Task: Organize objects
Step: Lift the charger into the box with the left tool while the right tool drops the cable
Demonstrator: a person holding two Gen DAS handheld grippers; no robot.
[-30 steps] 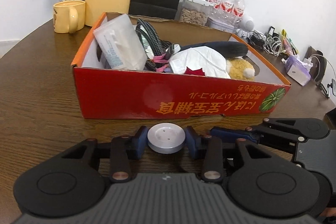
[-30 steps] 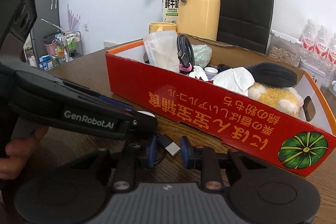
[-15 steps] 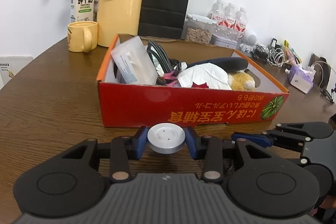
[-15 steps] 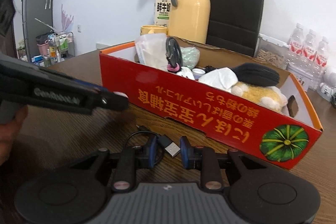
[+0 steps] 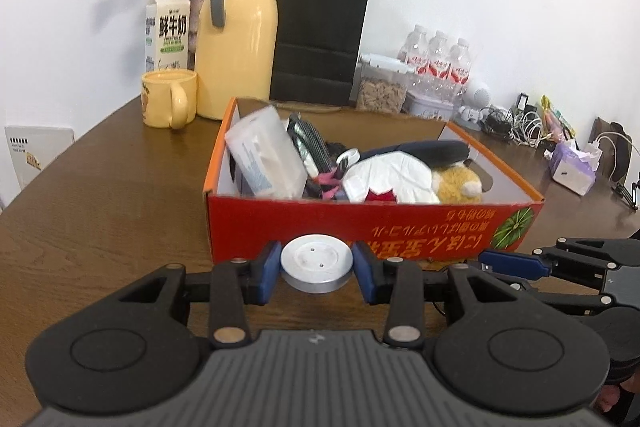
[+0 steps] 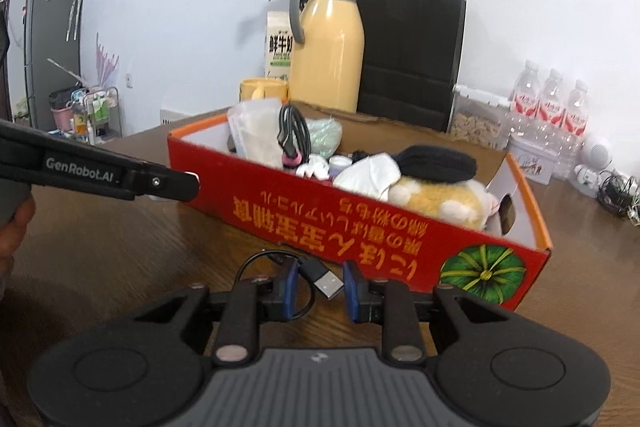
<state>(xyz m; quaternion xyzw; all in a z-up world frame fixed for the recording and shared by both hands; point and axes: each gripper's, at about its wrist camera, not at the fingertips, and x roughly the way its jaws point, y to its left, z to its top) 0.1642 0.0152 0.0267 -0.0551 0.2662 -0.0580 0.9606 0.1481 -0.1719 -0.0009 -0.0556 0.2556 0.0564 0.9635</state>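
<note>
My left gripper [image 5: 317,269] is shut on a round white and silver disc [image 5: 317,262], held above the table just in front of the red cardboard box [image 5: 360,227]. My right gripper [image 6: 316,287] is shut on a black USB cable [image 6: 320,277], its plug sticking out between the blue pads, also in front of the box [image 6: 320,211]. The box holds a plastic packet [image 5: 266,157], a coiled cable [image 6: 294,135], white cloth [image 5: 384,175], a yellow plush toy [image 6: 440,199] and a black pouch [image 6: 436,163]. The left gripper's arm [image 6: 100,173] shows at the left of the right wrist view.
Behind the box stand a yellow thermos [image 5: 236,43], a yellow mug [image 5: 168,97], a milk carton [image 5: 168,27], a black paper bag [image 5: 320,31], a jar of nuts [image 5: 380,89] and water bottles [image 5: 436,63]. A tissue pack [image 5: 572,167] and cables lie at the right.
Both grippers have risen and pulled back from the box, so it looks lower and farther. The disc and the USB cable stay gripped.
</note>
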